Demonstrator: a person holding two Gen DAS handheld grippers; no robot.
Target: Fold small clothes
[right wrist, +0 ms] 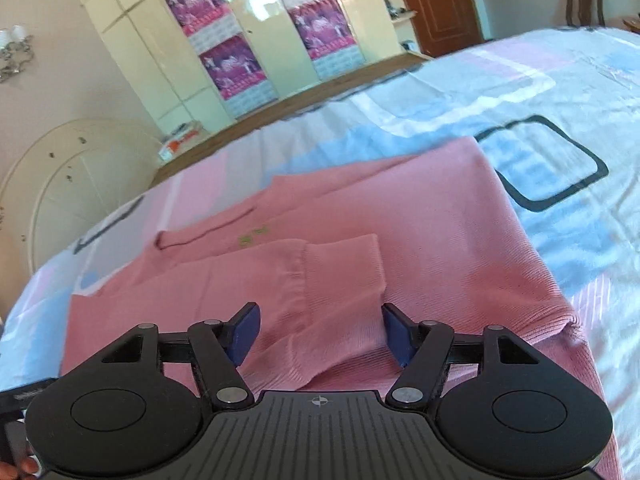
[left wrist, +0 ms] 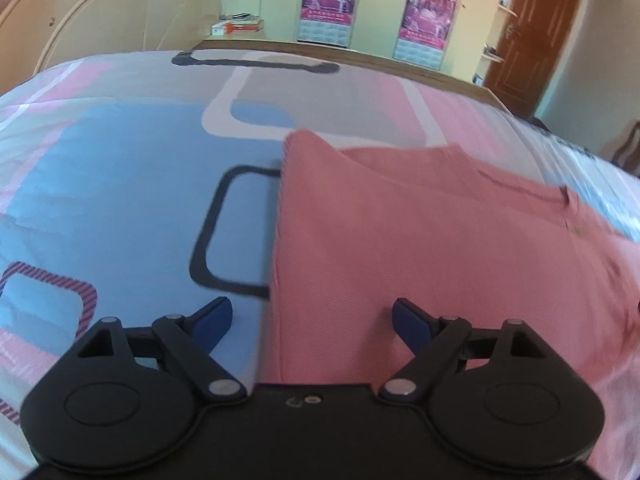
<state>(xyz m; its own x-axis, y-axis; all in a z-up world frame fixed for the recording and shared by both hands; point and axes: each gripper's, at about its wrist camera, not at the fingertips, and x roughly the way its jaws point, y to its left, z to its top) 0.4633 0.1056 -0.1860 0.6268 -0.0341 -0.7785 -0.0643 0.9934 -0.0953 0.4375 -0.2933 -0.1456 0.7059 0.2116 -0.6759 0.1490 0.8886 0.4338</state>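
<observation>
Pink sweater (right wrist: 400,216) flat on bed (left wrist: 120,184); right tool (right wrist: 320,332) gapes wide over its folded sleeve (right wrist: 336,280), left tool (left wrist: 312,320) wide at its edge

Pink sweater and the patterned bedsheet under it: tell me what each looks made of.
Pink long-sleeved sweater: looks like a soft matte knit, judging by fine ribbing across the body and a ribbed cuff. Blue, pink and white patterned bedsheet: apparently thin, smooth printed woven cloth, perhaps cotton; flat colour blocks, no visible pile.
</observation>
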